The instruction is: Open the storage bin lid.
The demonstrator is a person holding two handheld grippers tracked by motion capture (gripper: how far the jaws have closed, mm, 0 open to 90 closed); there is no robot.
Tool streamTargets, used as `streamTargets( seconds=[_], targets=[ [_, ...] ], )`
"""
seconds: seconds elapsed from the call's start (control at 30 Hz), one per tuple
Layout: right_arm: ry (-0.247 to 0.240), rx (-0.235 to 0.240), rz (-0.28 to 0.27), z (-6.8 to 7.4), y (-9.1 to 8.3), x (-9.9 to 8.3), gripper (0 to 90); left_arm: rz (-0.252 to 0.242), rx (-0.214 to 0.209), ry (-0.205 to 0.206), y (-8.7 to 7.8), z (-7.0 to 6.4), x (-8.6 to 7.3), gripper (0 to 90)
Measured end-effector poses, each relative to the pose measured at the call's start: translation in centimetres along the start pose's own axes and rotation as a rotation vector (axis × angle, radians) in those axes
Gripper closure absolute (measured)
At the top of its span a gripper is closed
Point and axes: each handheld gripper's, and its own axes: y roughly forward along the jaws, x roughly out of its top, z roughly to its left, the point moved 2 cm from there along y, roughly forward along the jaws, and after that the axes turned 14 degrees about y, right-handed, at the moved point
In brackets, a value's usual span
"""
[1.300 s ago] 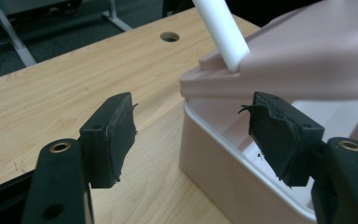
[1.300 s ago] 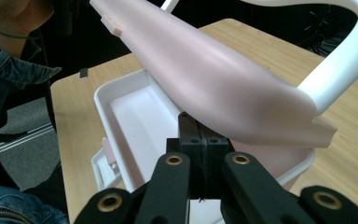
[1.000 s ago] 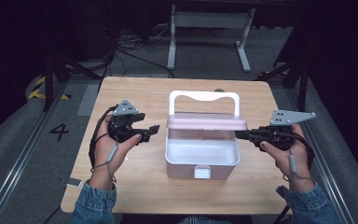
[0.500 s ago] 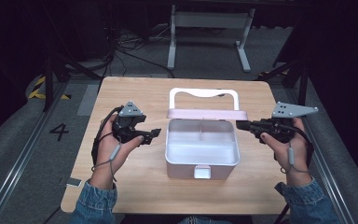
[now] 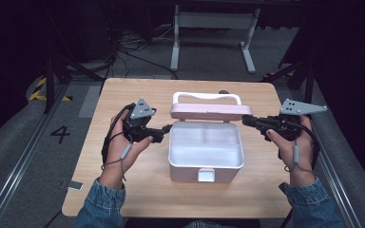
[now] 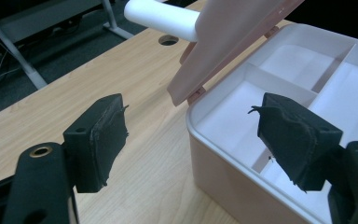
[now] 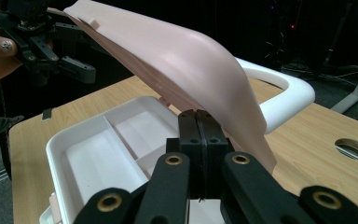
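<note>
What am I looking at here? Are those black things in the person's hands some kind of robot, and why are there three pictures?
No robot arm here: a person holds a pair of hand-worked tongs in each hand. One camera looks down from above; the other two ride on the tongs and look along their black jaws. On the wooden table stands a white box with dividers inside, a white handle and a pink lid raised on its hinge. The left tongs are open beside the box's left wall, holding nothing. The right tongs have their jaws pressed together right at the lid's right edge; whether they pinch it, I cannot tell.
</note>
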Motion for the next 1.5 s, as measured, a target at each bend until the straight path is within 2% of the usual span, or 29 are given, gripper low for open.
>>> streamTargets(
  seconds=[0.17,0.3,0.37,0.5,0.73,0.93,1.0,1.07,1.1,1.13,1.2,1.3,1.43,1.5],
  targets=[
    [0.015,-0.003,-0.013,0.0,0.0,0.1,90.0,-0.025,-0.004,-0.001,0.2,0.2,0.6,24.4],
    [0.007,-0.017,-0.024,0.5,0.0,0.1,90.0,-0.045,-0.018,0.0,0.7,0.2,1.2,24.4],
    [0.017,-0.017,-0.031,0.6,0.0,0.1,90.0,-0.048,-0.016,0.006,0.7,0.2,1.3,24.3],
    [0.016,-0.027,-0.038,0.6,-0.1,-0.1,90.0,-0.086,-0.006,0.017,1.1,0.2,2.1,23.6],
    [0.014,-0.037,-0.042,0.6,-0.3,-0.3,90.0,-0.109,0.003,0.021,1.8,0.4,2.9,23.1],
    [0.015,-0.04,-0.043,0.6,-0.4,-0.2,90.0,-0.118,-0.005,0.025,3.1,0.4,3.4,25.1],
    [0.014,-0.04,-0.044,0.5,-0.4,-0.2,90.0,-0.142,-0.004,0.006,3.4,0.3,3.6,29.1],
    [0.013,-0.041,-0.045,0.5,-0.4,-0.2,90.0,-0.143,0.009,0.004,3.4,0.4,3.6,32.2],
    [0.012,-0.043,-0.044,0.6,-0.4,-0.2,90.0,-0.151,0.019,0.001,3.3,0.4,3.7,32.2],
    [0.009,-0.043,-0.043,0.6,-0.4,-0.2,90.0,-0.169,0.019,-0.002,3.2,0.4,3.8,36.1],
    [0.012,-0.039,-0.047,0.5,-0.4,-0.2,90.0,-0.219,-0.015,-0.017,3.0,0.4,4.1,43.0],
    [0.011,-0.042,-0.048,0.4,-0.5,-0.2,90.0,-0.214,0.012,0.019,3.1,0.4,4.5,43.6],
    [0.015,-0.043,-0.056,0.4,-0.7,-0.1,90.0,-0.227,-0.002,0.023,3.1,0.2,5.0,53.5],
    [0.015,-0.044,-0.059,0.4,-0.8,-0.1,90.0,-0.22,0.008,0.033,3.1,0.2,5.1,56.0]
  ],
)
